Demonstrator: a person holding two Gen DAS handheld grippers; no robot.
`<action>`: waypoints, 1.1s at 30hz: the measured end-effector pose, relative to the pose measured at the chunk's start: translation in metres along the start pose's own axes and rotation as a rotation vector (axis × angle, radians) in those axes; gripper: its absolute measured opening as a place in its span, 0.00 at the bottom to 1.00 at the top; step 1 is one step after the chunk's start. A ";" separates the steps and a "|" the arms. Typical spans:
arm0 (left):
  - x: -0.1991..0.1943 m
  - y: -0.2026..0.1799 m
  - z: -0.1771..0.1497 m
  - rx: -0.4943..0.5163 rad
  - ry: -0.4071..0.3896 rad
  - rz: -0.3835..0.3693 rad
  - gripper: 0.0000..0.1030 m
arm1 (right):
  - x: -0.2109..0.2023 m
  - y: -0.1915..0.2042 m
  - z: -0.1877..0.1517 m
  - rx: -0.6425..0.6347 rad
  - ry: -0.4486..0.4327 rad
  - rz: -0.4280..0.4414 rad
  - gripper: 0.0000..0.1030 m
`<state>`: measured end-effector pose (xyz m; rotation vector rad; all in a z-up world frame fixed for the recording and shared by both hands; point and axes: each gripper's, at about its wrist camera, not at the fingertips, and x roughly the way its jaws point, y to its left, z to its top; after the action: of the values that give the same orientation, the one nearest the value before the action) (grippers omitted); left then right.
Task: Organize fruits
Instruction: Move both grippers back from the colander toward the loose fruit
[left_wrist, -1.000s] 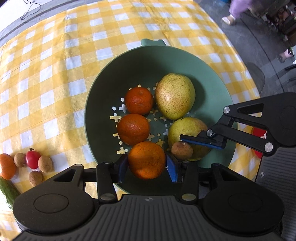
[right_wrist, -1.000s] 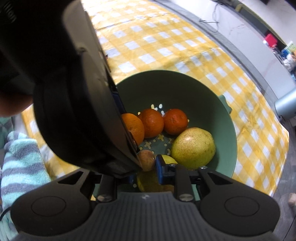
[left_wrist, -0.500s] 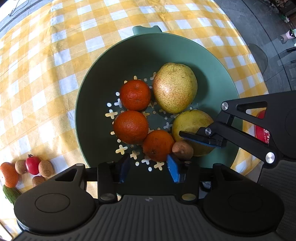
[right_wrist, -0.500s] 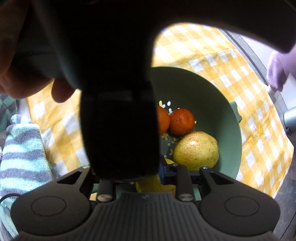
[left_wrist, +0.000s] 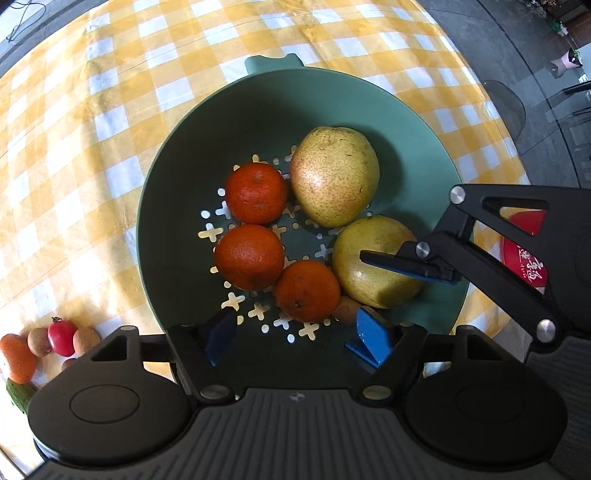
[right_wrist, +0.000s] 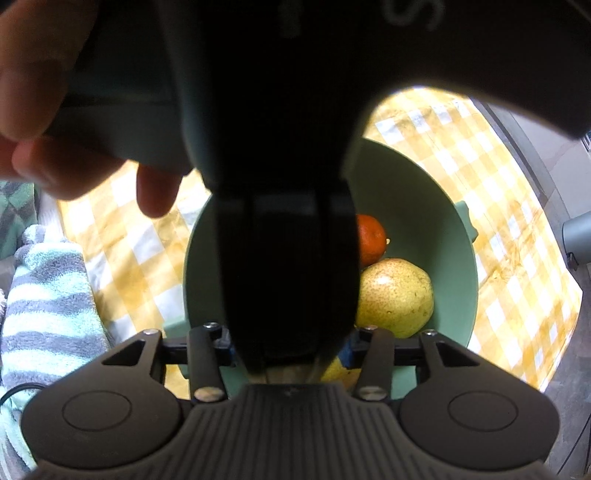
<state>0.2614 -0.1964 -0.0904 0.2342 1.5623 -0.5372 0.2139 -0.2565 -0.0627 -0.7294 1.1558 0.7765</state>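
Note:
A green colander bowl (left_wrist: 258, 107) sits on the yellow checked cloth. It holds three oranges, the nearest (left_wrist: 307, 290) just beyond my open, empty left gripper (left_wrist: 295, 338), two pears (left_wrist: 334, 175) (left_wrist: 373, 266), and a small brown fruit (left_wrist: 345, 310) mostly hidden behind the orange. The right gripper's fingers (left_wrist: 406, 264) reach in from the right over the lower pear. In the right wrist view the left gripper's body blocks most of the scene; the bowl (right_wrist: 454, 266), a pear (right_wrist: 395, 295) and an orange (right_wrist: 371, 238) show. The right gripper (right_wrist: 291, 350) looks open.
At the left edge of the cloth lie small fruits: a red one (left_wrist: 61, 336), brown ones (left_wrist: 85, 340), an orange piece (left_wrist: 16, 356) and a green cucumber end (left_wrist: 18, 395). A red object (left_wrist: 524, 251) lies right of the bowl. A striped towel (right_wrist: 44, 306) lies left.
My left gripper opened and let the orange drop into the bowl, then pulled back and up. The right gripper opened; the brown fruit now lies in the bowl.

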 end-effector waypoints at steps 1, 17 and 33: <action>0.000 0.000 -0.001 0.001 0.003 -0.004 0.84 | 0.000 0.001 0.000 0.000 0.000 -0.003 0.44; -0.062 0.003 -0.037 0.047 -0.121 0.012 0.82 | -0.038 0.019 0.001 0.063 -0.061 -0.042 0.63; -0.116 0.081 -0.124 0.129 -0.248 0.171 0.79 | -0.053 0.067 0.033 0.423 -0.347 0.061 0.68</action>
<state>0.1979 -0.0476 0.0063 0.3816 1.2562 -0.5123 0.1632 -0.2010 -0.0098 -0.1976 0.9822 0.6485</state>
